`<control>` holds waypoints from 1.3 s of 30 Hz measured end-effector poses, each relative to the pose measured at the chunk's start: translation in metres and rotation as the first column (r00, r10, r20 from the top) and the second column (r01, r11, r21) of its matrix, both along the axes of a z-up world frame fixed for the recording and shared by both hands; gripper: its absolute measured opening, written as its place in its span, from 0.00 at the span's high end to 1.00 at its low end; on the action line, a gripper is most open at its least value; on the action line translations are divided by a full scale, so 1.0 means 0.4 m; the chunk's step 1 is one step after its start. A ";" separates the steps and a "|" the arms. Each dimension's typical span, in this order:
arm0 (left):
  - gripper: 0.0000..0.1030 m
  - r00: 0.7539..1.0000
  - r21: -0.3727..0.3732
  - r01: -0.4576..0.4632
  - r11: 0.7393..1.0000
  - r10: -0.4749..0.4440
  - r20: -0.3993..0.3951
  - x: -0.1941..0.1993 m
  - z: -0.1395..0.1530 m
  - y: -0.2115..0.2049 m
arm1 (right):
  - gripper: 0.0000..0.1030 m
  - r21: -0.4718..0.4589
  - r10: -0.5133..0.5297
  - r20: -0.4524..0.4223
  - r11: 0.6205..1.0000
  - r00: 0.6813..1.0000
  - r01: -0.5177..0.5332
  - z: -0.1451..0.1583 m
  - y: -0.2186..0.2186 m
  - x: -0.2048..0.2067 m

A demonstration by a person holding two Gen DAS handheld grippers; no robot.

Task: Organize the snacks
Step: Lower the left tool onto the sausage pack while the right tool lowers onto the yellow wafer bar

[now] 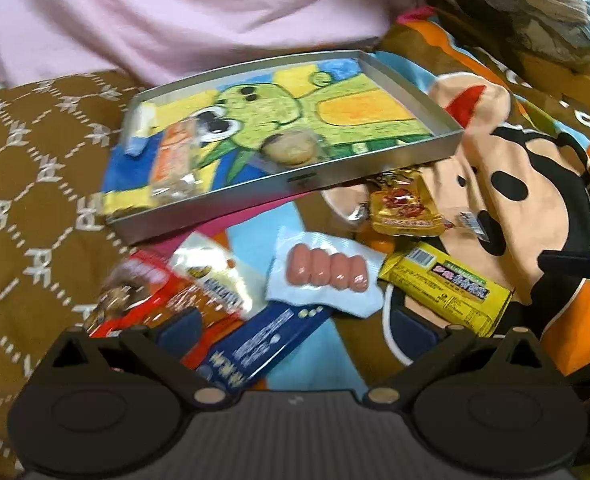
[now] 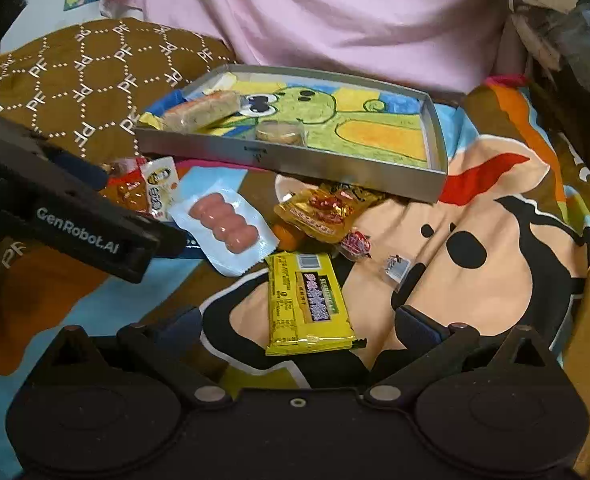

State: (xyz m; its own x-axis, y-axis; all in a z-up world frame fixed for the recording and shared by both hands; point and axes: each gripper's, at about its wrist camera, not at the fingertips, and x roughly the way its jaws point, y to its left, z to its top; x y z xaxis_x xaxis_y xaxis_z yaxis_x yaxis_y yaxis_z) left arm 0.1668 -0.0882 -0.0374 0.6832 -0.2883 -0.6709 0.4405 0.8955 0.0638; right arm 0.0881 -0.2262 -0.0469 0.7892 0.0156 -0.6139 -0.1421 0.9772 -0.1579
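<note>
A silver tray [image 1: 255, 196] [image 2: 295, 162] with a green cartoon lining lies on the bed. It holds a wrapped bar [image 1: 175, 160] [image 2: 203, 112] and a round cookie [image 1: 291, 146] [image 2: 281, 132]. In front lie loose snacks: a sausage pack [image 1: 327, 272] [image 2: 225, 224], a yellow bar [image 1: 447, 284] [image 2: 307, 300], a gold packet [image 1: 405, 204] [image 2: 323, 208], a blue bar [image 1: 259, 344] and red and white packets [image 1: 155, 292] [image 2: 151, 188]. My left gripper [image 1: 299, 326] is open over the blue bar. My right gripper [image 2: 295, 322] is open around the yellow bar's near end.
A cartoon-print blanket [image 1: 515, 168] [image 2: 495, 220] covers the bed. A brown patterned pillow [image 1: 35, 184] [image 2: 75, 80] lies at left, pink cloth [image 1: 195, 12] [image 2: 335, 12] behind the tray. Small wrapped candies [image 2: 355, 244] lie right of the snacks. The left gripper's body [image 2: 75, 216] shows in the right view.
</note>
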 end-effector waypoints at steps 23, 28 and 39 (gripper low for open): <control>0.03 0.950 -0.083 0.269 0.959 -0.279 -0.143 0.167 -0.048 -0.024 | 0.50 -0.013 -0.050 -0.107 0.999 0.993 0.049 -0.040 -0.012 0.083; 0.04 0.928 -0.064 0.331 0.941 -0.337 -0.161 0.129 -0.049 -0.028 | 0.50 -0.047 -0.069 -0.143 0.997 0.987 0.063 -0.020 -0.026 0.054; 0.01 0.878 0.094 0.479 0.873 -0.476 -0.057 0.160 -0.020 -0.091 | 0.50 0.029 -0.081 -0.158 0.996 0.984 0.087 -0.017 -0.053 0.052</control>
State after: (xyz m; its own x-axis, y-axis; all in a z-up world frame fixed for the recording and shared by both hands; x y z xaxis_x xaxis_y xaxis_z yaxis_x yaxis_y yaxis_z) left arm 0.2307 -0.1248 -0.0455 0.4581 -0.5025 -0.7333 0.8160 0.5649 0.1227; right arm 0.1090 -0.2476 -0.0538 0.6826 -0.0225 -0.7305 -0.0797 0.9913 -0.1051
